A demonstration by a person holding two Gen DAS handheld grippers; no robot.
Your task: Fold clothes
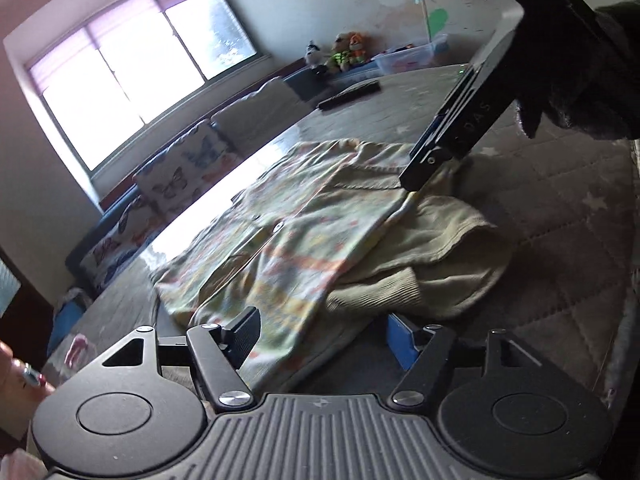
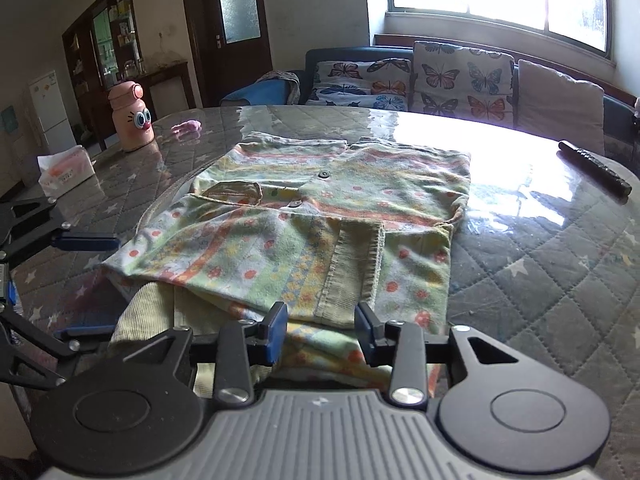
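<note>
A small cardigan with a green, yellow and orange flower print, buttons and ribbed cuffs lies folded on the table. My right gripper stands at its near edge. The jaws are apart, and the hem with a ribbed band lies flat between the pads, not pinched. From the left wrist view that same right gripper comes down with its tip on the cardigan. My left gripper is open wide at the garment's corner, cloth lying loose between its fingers. The left gripper also shows at the left edge of the right wrist view.
The table has a grey quilted star cover under a glossy sheet. On it stand a pink bottle with cartoon eyes and a tissue box, with a black remote at the far right. A sofa with butterfly cushions runs behind.
</note>
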